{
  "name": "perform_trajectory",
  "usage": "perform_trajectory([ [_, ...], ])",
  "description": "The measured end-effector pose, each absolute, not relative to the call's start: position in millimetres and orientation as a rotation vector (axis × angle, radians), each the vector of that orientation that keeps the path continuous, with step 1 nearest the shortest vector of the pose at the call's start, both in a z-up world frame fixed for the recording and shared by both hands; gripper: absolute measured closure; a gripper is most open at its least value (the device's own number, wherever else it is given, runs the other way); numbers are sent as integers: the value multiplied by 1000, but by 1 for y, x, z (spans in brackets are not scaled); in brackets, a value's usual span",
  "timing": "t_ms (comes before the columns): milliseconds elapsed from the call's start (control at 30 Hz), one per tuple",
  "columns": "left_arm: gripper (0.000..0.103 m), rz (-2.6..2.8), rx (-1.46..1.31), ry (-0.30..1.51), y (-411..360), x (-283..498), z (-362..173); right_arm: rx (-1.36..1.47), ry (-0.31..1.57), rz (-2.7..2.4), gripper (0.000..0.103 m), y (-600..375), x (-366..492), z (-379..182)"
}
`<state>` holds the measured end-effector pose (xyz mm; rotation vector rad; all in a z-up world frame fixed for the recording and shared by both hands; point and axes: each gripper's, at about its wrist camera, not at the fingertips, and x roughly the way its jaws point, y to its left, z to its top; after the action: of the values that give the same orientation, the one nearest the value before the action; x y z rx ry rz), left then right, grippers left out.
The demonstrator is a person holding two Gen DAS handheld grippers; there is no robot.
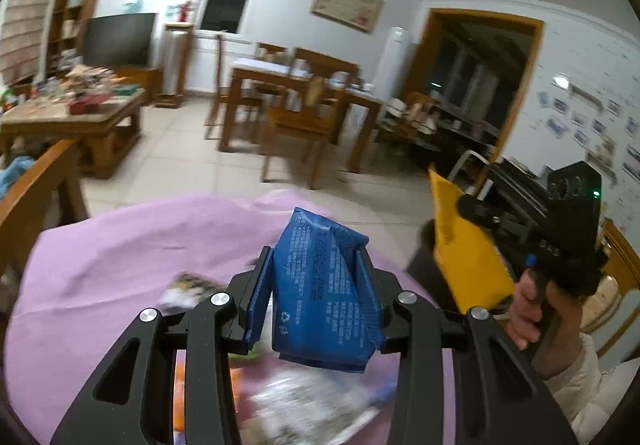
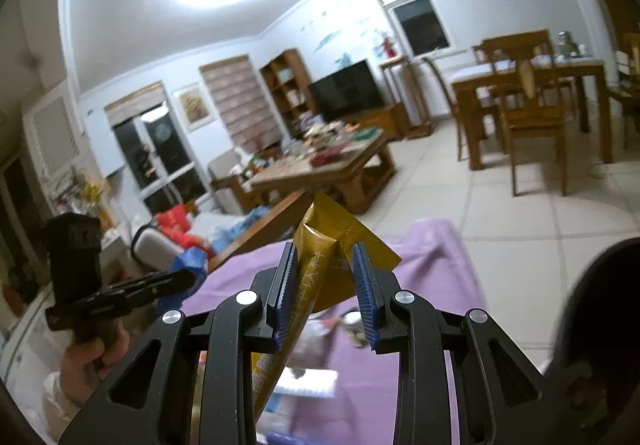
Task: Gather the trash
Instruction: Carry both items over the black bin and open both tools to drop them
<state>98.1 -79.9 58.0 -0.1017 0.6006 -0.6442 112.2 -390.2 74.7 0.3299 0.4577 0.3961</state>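
Two wrappers held, one per gripper, both lifted above the purple cloth. Left gripper: jaws clamped on a crumpled blue packet, pads pressing both its sides, white print and a recycling mark on its face, the characters too small to read. Right gripper: jaws closed on a yellow sachet, pinched mainly against the left pad, its top corner fanning out past the fingertips; pale lettering down its side, not legible, no brand made out. Beneath both, on the cloth: more litter, blurred, still to be gathered, including a pale wrapper just below the blue packet. Likely trouble from here: slipping of the sachet, gripped off-centre and slick, on a quick swing; loss of the blue packet should the crumple give under the pads. Beyond the cloth: cluttered coffee table, then dining table and television.
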Motion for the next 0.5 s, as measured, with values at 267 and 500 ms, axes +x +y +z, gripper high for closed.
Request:
perform_trajectory([
  [267,63,-818,-62,636,-179,98,50,390,374,212,74,-498,59,71],
  [500,63,-951,-54,677,-256,97,38,422,342,39,74,-585,19,51],
])
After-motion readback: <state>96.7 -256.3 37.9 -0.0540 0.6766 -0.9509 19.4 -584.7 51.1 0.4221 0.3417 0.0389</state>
